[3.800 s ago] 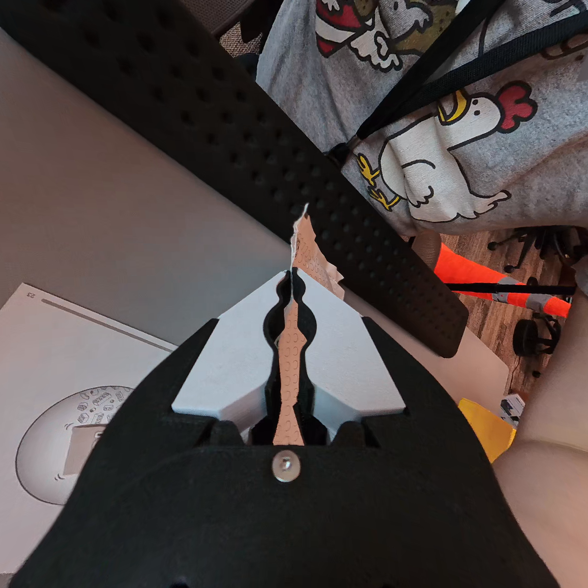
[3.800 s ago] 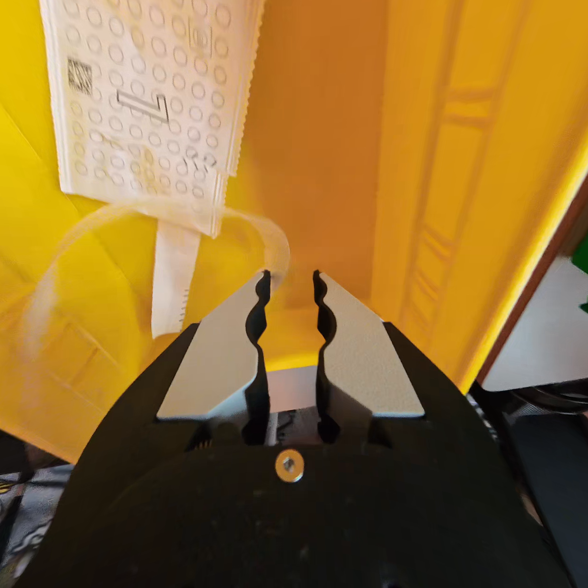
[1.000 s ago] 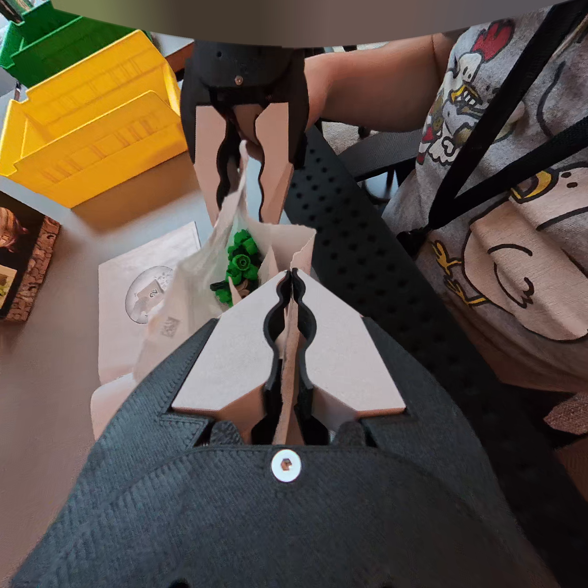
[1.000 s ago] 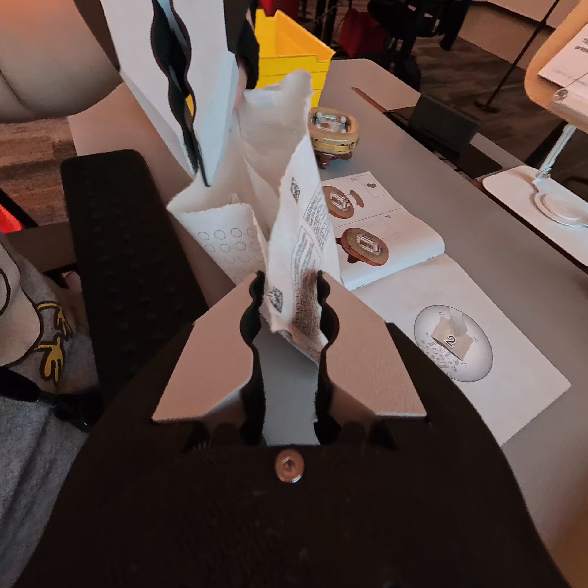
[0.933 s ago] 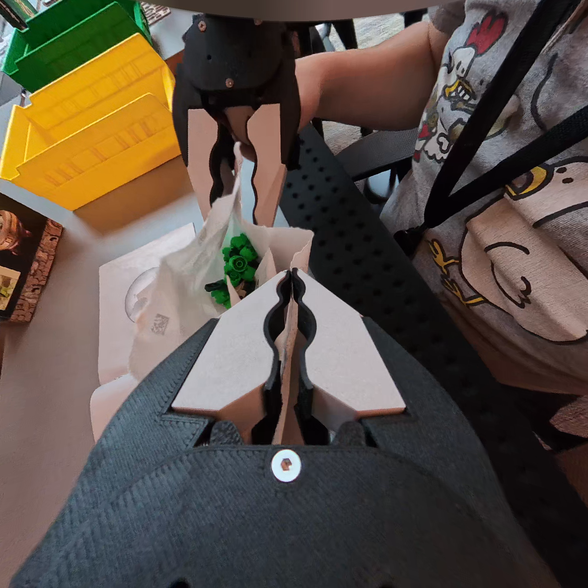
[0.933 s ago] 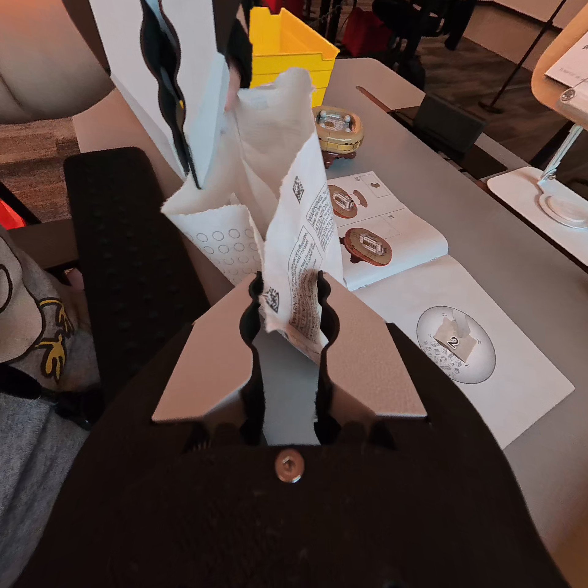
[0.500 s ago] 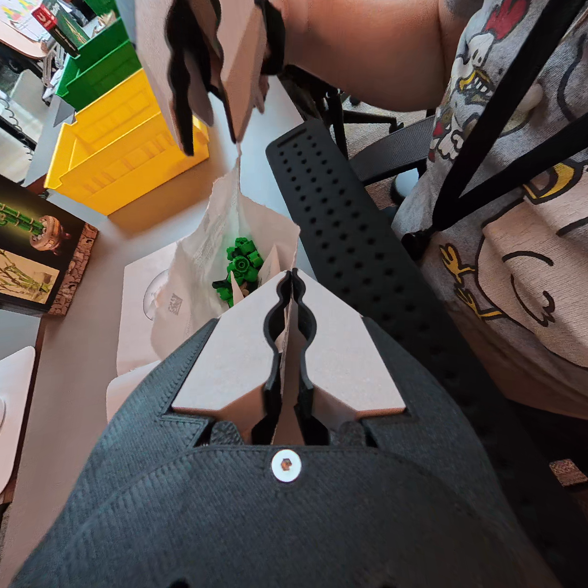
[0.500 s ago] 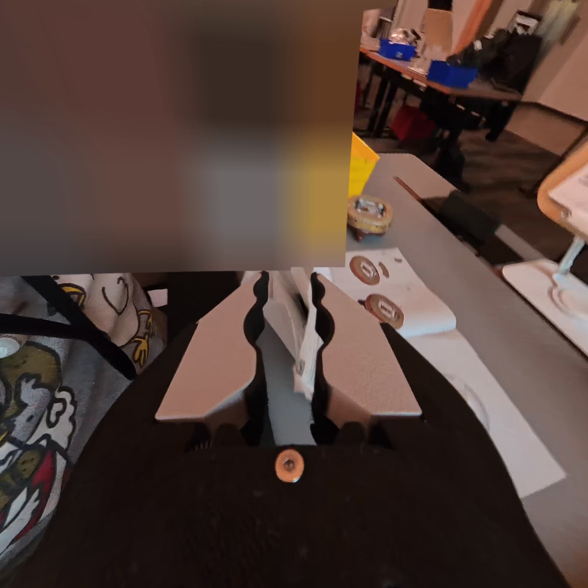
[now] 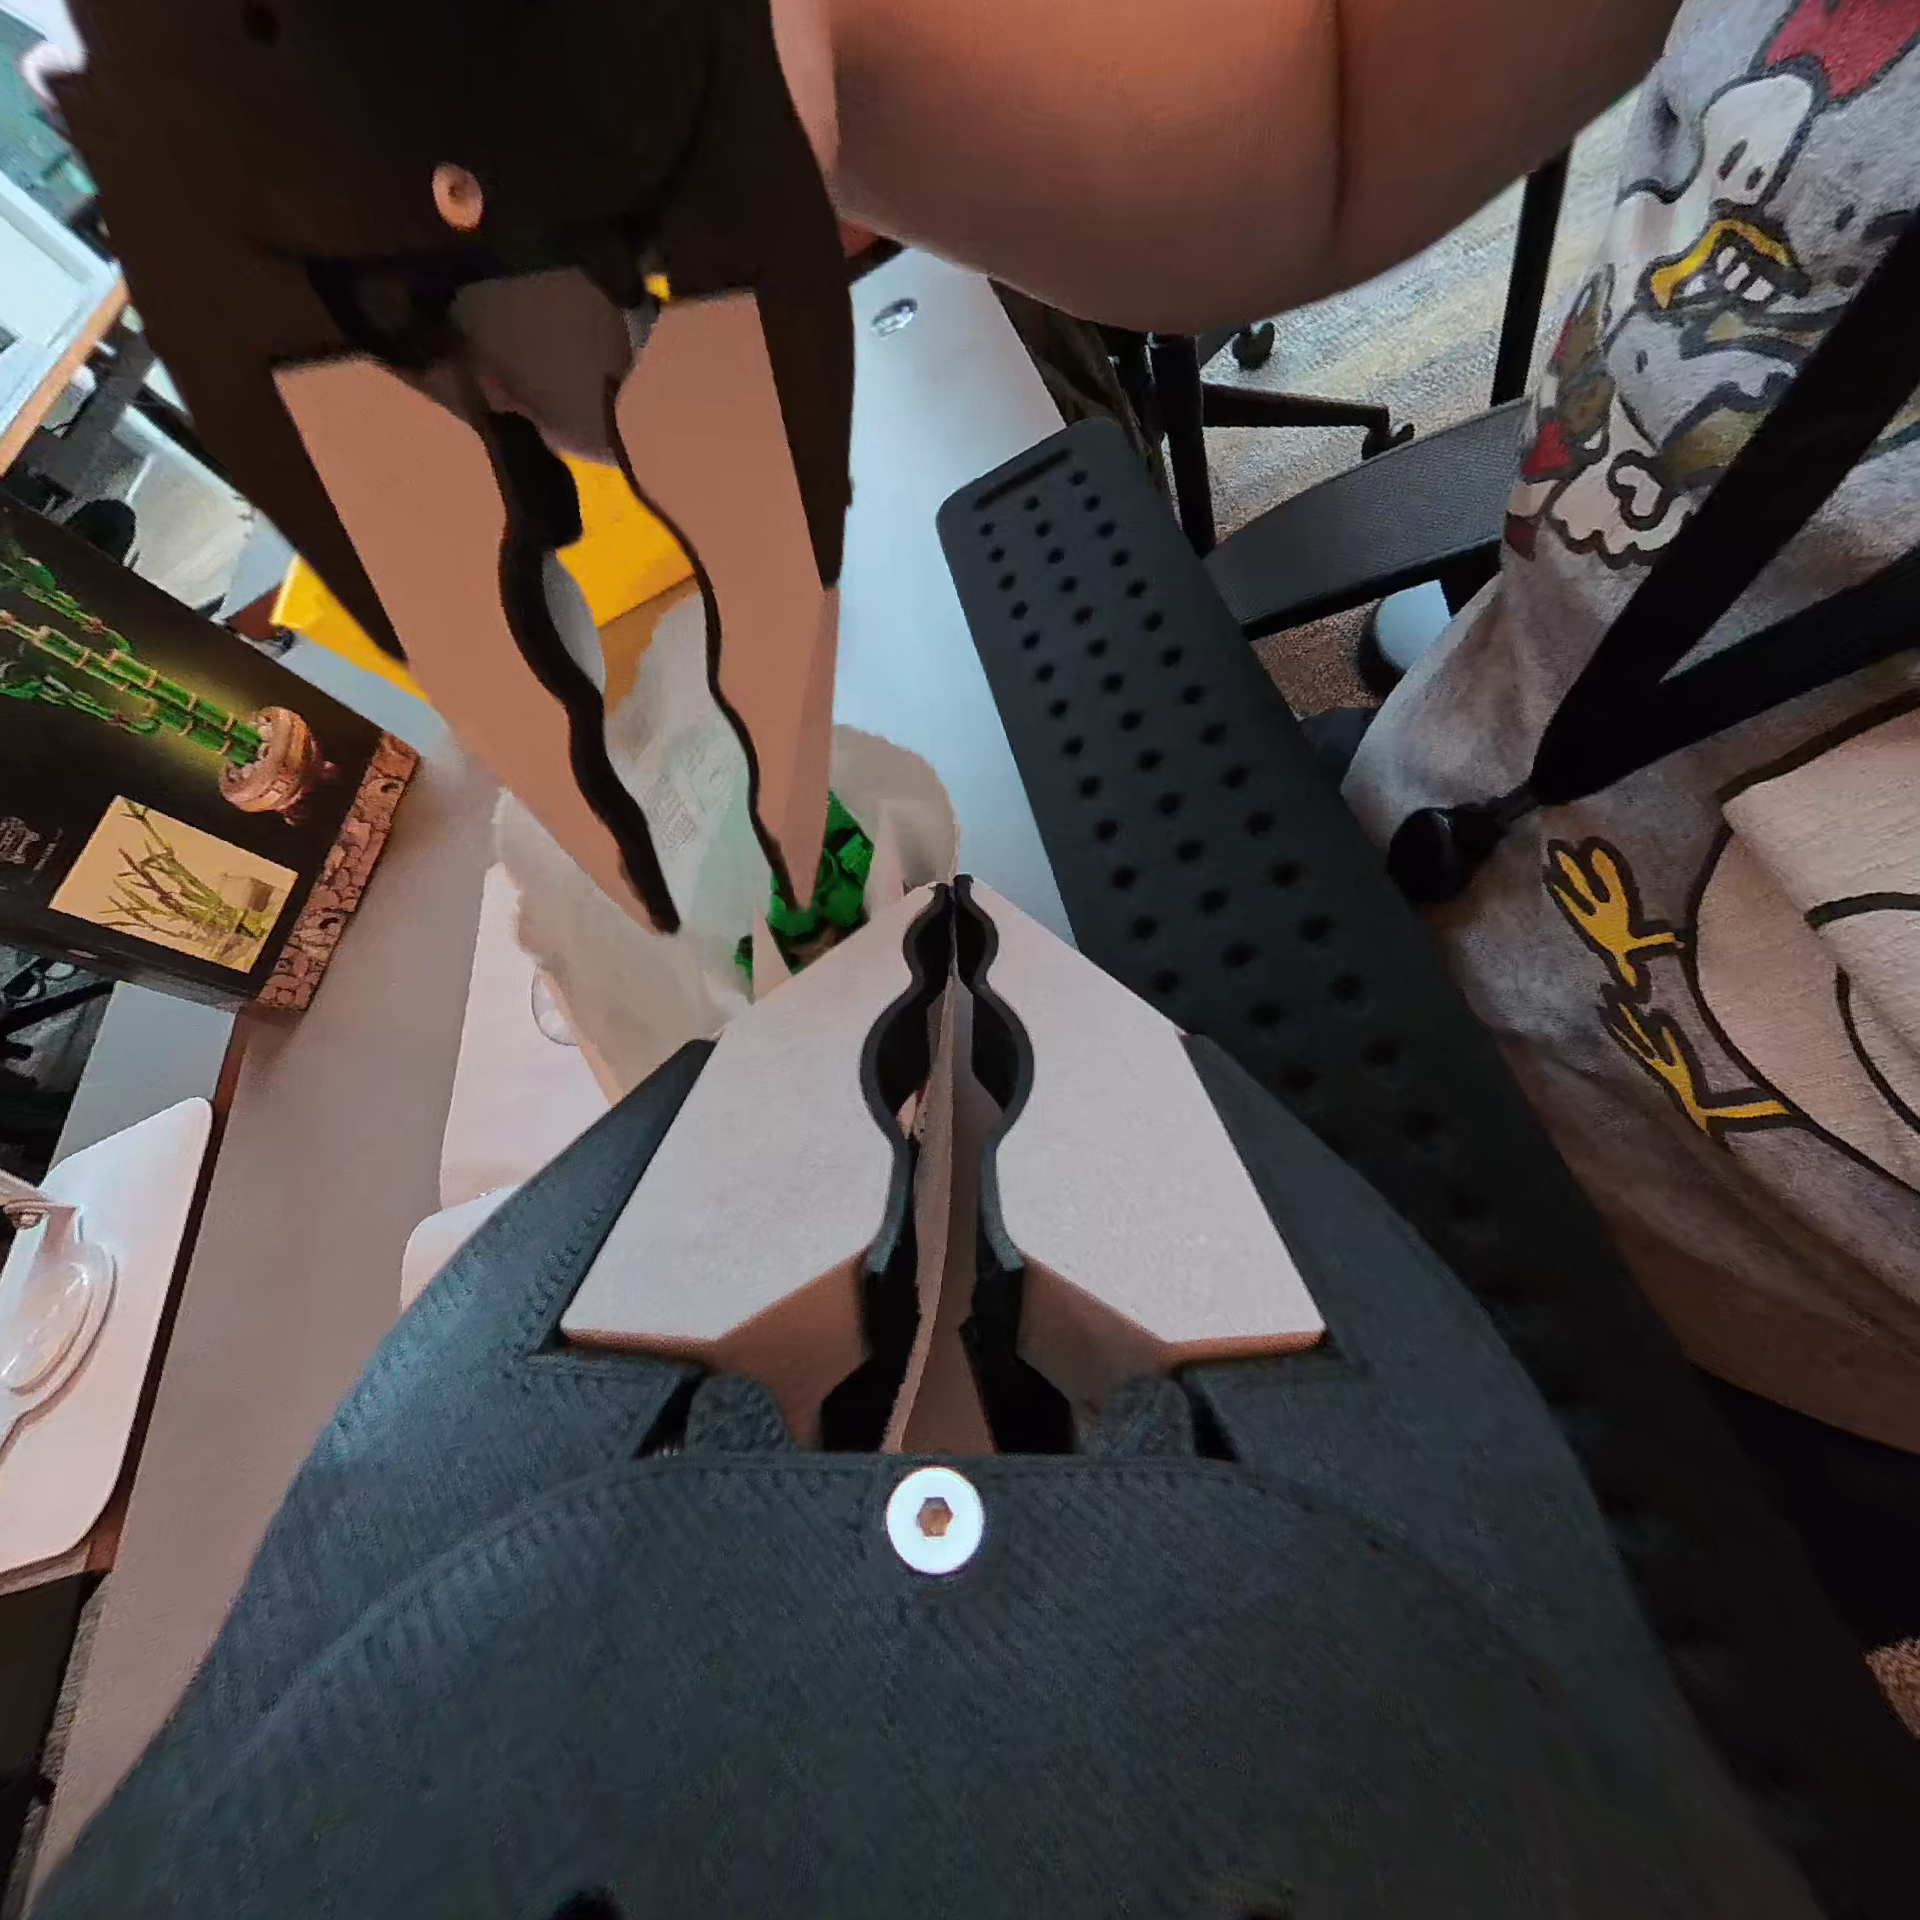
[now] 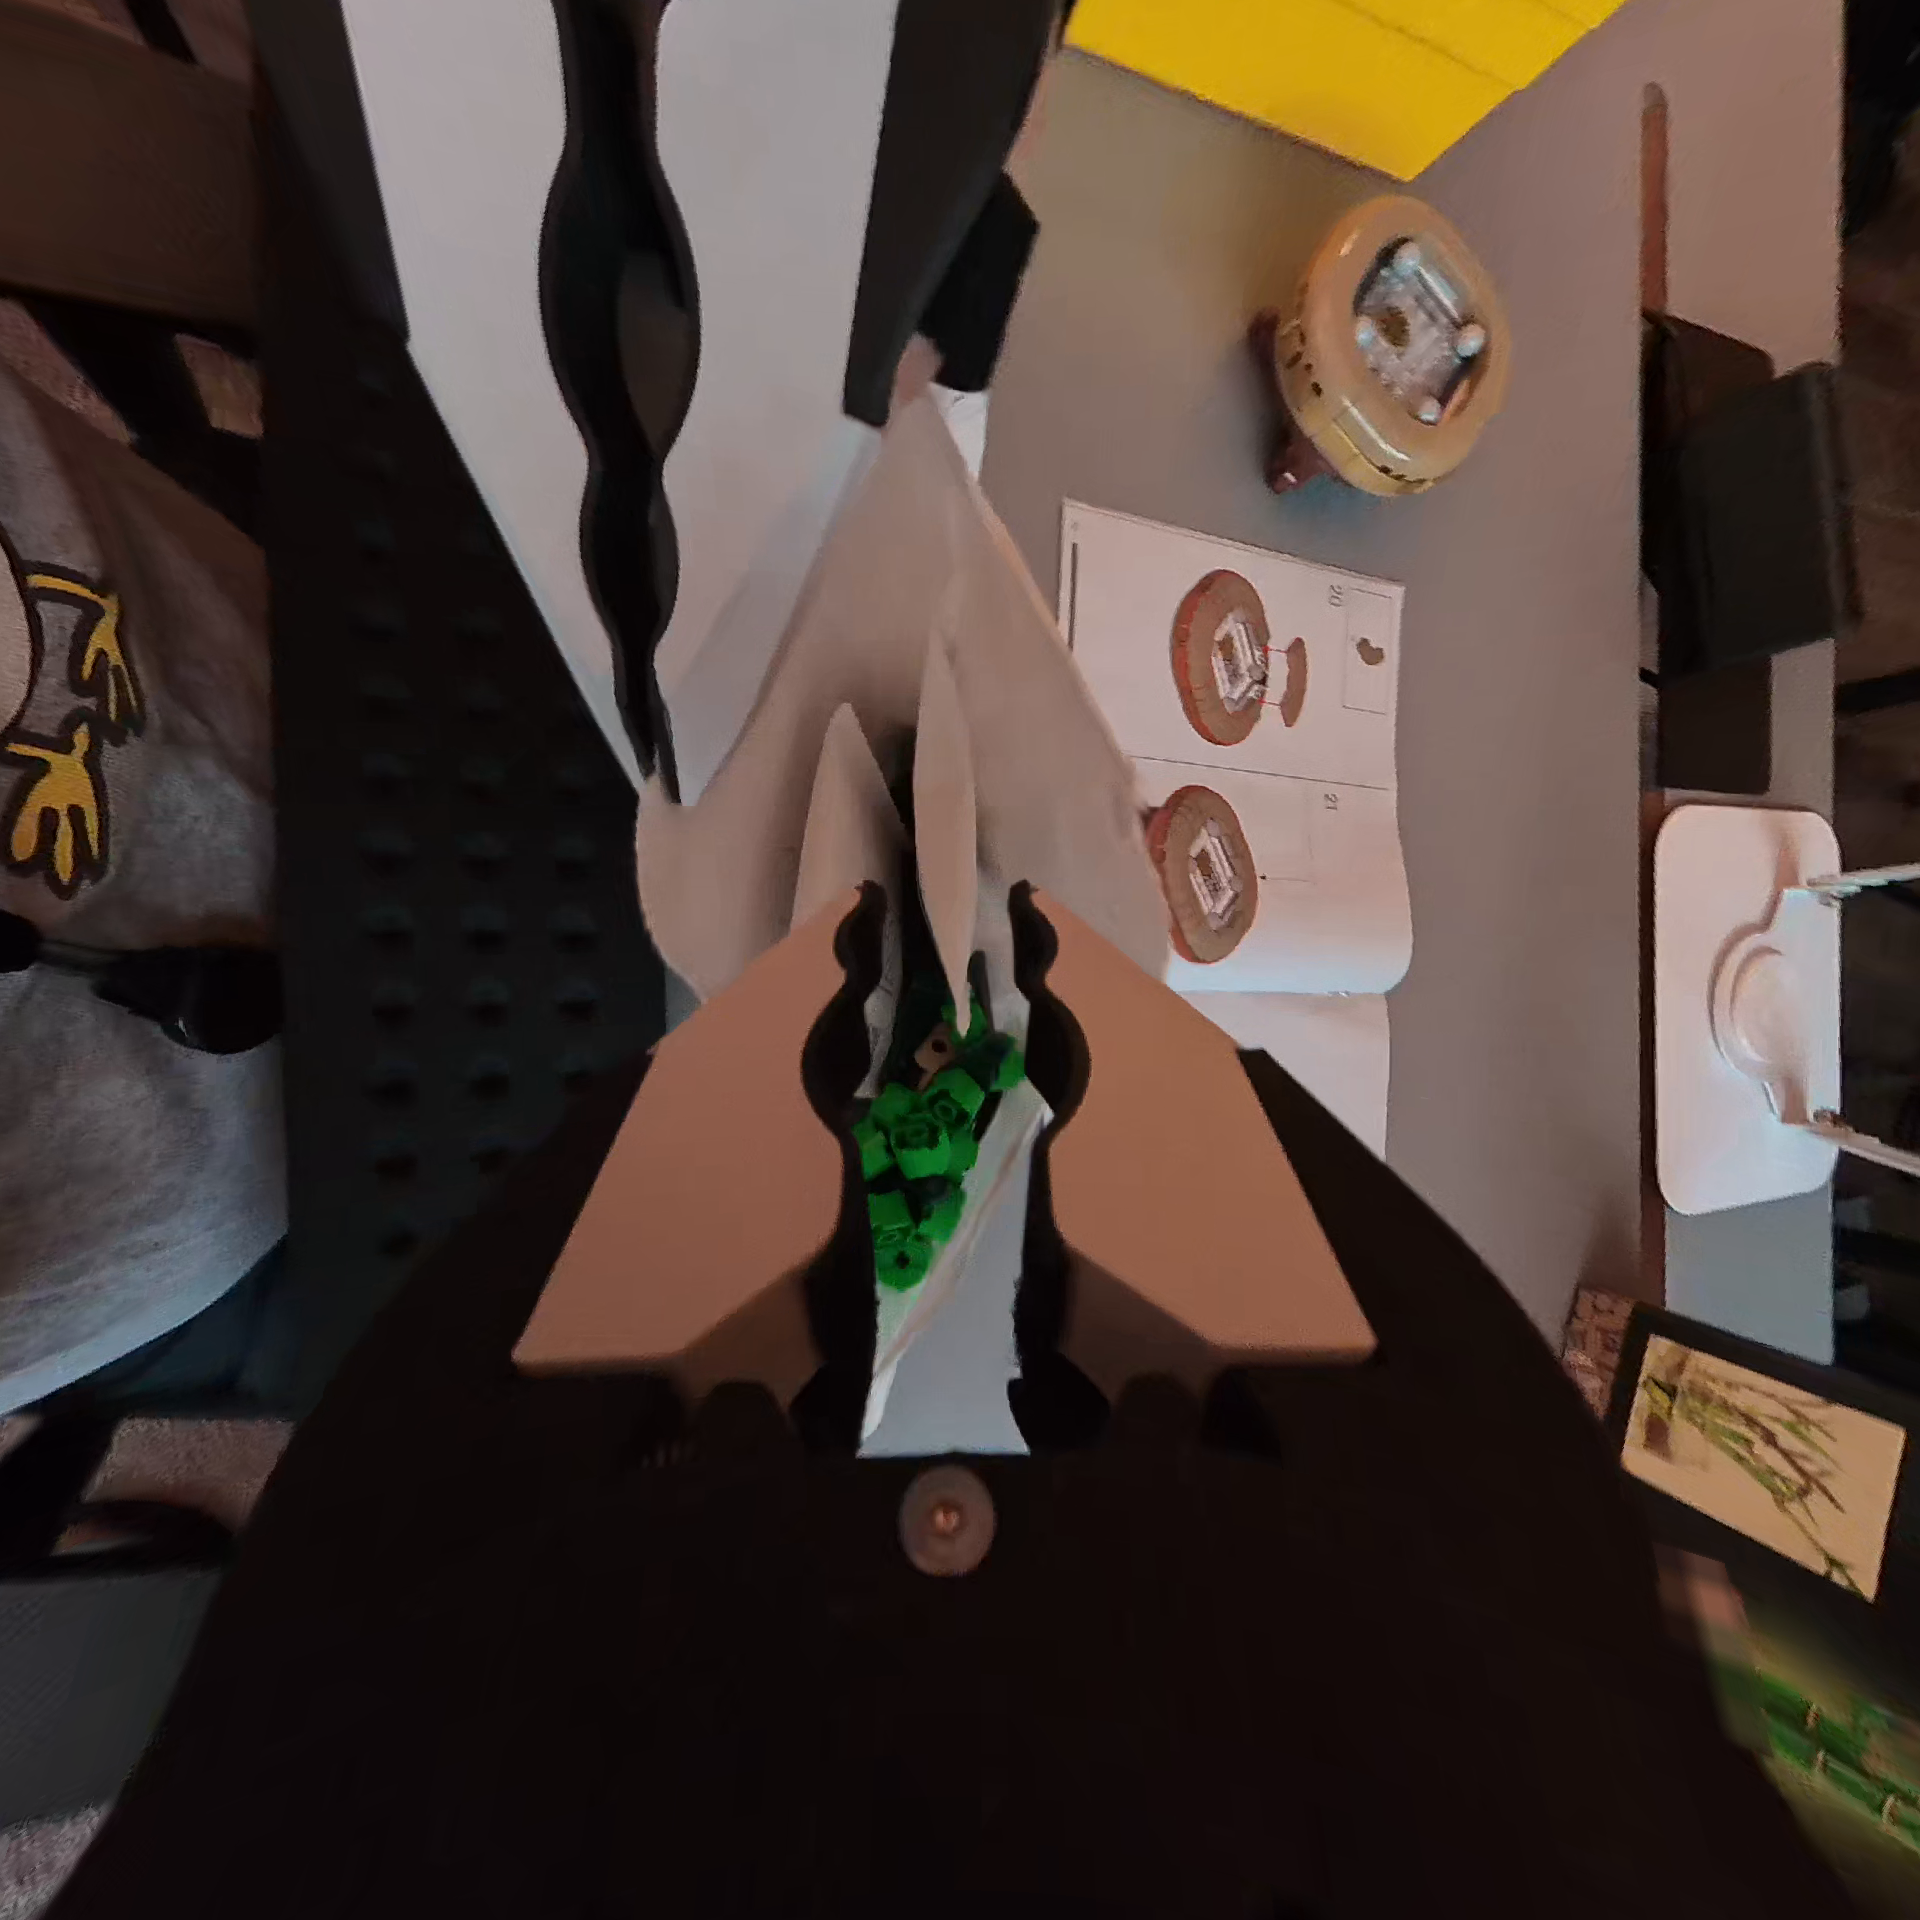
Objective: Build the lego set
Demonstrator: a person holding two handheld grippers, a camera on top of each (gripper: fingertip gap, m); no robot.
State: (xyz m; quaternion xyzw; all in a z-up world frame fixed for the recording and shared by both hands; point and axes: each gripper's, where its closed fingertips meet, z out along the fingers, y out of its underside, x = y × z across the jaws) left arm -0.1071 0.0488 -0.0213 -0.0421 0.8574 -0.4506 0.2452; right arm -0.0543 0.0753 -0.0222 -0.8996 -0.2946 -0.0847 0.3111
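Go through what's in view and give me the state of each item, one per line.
Paper bag: torn open, held up.
Green bricks: loose inside the bag.
Left gripper: shut on the bag's edge.
Right gripper: open, tips in the bag's mouth.
Instruction booklet: open, flat on the table.
Tan pot base: partly built, upright.

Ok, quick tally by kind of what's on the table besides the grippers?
Paper bag of green bricks: 1
Instruction booklet: 1
Part-built tan model: 1
Set box: 1
Yellow bin: 1
White stand base: 1
Total: 6
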